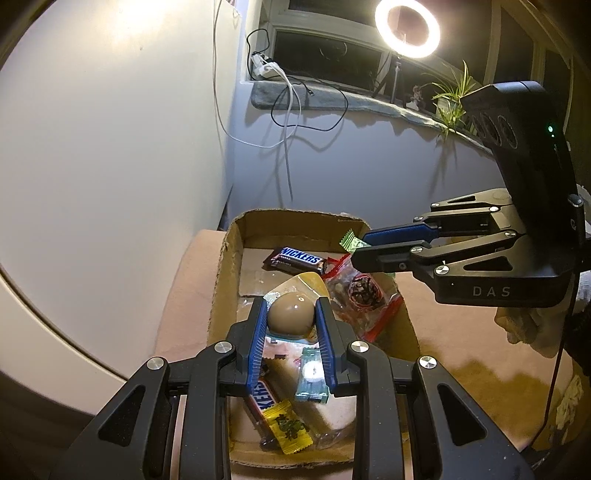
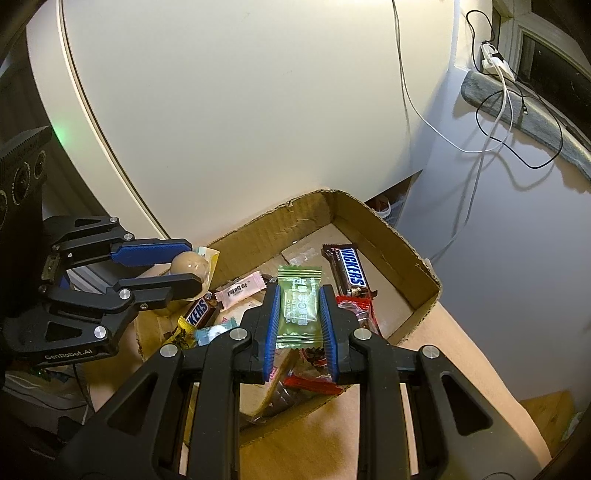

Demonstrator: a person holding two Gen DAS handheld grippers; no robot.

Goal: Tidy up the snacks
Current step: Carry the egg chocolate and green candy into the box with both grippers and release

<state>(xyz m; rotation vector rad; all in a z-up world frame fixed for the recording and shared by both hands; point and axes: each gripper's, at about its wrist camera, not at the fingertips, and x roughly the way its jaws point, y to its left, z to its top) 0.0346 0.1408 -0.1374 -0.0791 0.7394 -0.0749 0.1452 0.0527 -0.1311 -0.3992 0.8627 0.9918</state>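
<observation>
My left gripper (image 1: 291, 302) is shut on a brown egg in a clear packet (image 1: 290, 314), held above the near half of an open cardboard box (image 1: 229, 266). The right gripper (image 2: 300, 288) is shut on a green candy packet (image 2: 297, 310) over the same box (image 2: 406, 240). In the right wrist view the left gripper (image 2: 194, 264) hangs at the left with the egg (image 2: 190, 263). In the box lie a Snickers bar (image 1: 295, 258), a red snack bag (image 1: 362, 295), a second Snickers (image 1: 264, 397), a yellow candy (image 1: 290, 428) and a pink candy (image 2: 242, 290).
The box rests on a pinkish surface (image 1: 443, 332). A large white curved panel (image 1: 92, 147) stands close behind it on the left. A windowsill (image 1: 332, 99) carries cables, a ring light (image 1: 406, 27) and a plant (image 1: 454, 96).
</observation>
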